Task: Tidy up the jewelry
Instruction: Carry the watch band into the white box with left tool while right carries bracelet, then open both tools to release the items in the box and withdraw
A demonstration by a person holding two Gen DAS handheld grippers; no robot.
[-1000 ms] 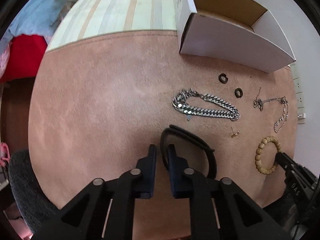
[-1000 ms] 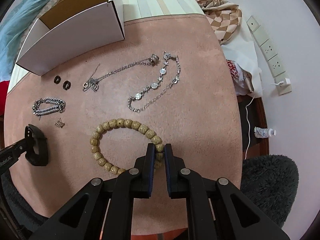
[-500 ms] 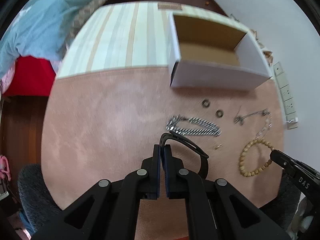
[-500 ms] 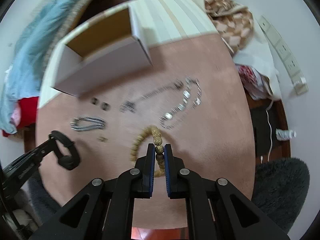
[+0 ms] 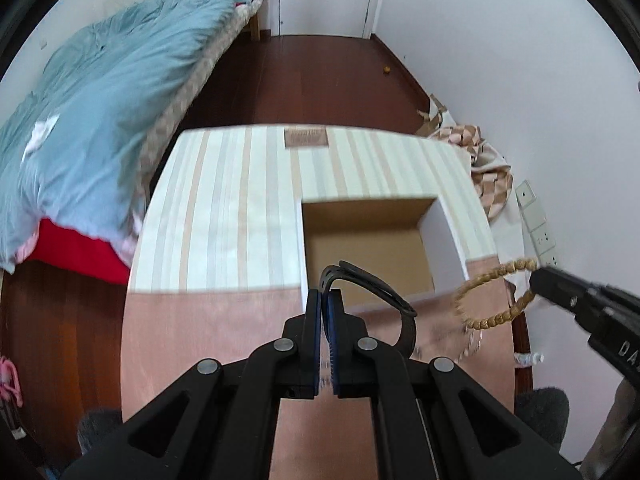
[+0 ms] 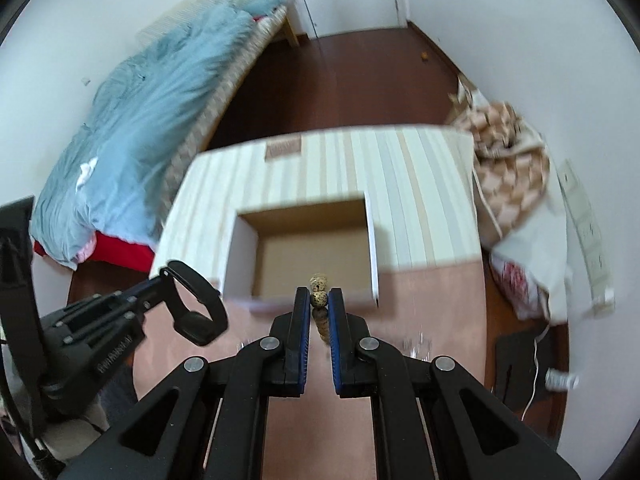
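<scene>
Both bracelets lifted; open box (image 5: 440, 220) ahead.

Open cardboard box (image 5: 366, 240): interior bare, top unobstructed. Striped surface (image 5: 224, 208) left of box: clear. Bed (image 5: 92, 92) borders far left.

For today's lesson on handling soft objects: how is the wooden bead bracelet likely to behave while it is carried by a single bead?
Probably floppy: the bead bracelet hangs as a slack loop from the right gripper, clamped on one bead. It may swing in transit, since the rest dangles free. The round beads could slip, so a drop over the open box seems safest.
</scene>
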